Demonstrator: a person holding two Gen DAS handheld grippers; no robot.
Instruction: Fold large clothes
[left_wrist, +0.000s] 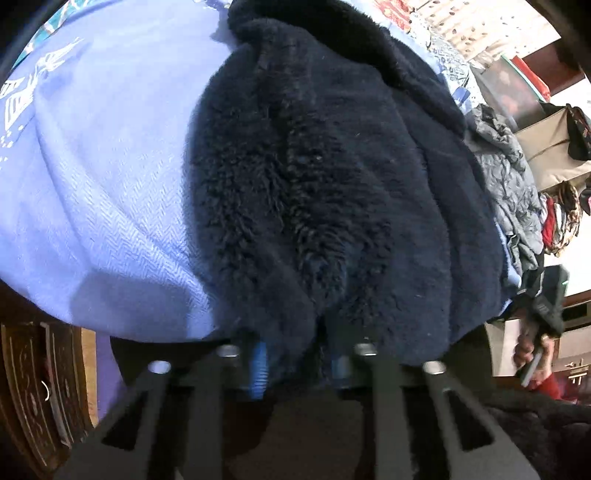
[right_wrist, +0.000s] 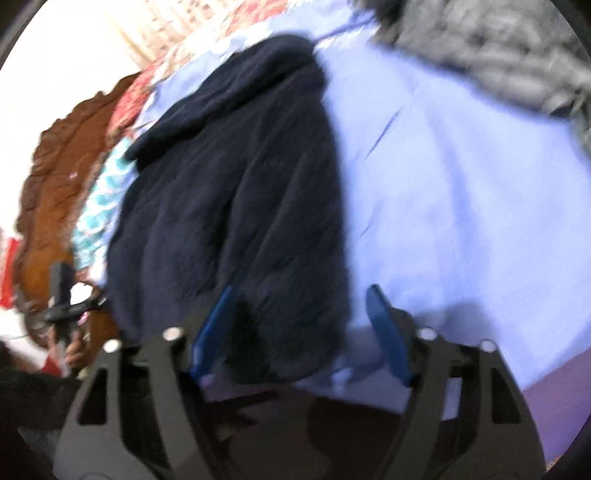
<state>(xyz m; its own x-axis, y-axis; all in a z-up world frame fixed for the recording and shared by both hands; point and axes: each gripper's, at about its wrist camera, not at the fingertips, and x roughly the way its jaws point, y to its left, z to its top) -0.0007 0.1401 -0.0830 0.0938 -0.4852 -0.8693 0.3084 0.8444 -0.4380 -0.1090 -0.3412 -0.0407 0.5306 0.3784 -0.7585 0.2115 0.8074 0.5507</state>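
A dark navy fleece jacket lies lengthwise on a light blue bedsheet. My left gripper is shut on the jacket's near hem, with fleece bunched between its blue pads. In the blurred right wrist view the same jacket lies on the sheet. My right gripper is open, its blue fingers spread over the jacket's near right corner, holding nothing. The right gripper also shows at the right edge of the left wrist view.
A crumpled grey quilted garment lies right of the jacket on the bed. A carved wooden headboard stands at the left. Boxes and clothes pile up beyond the bed's right side. A floral bedspread lies at the far end.
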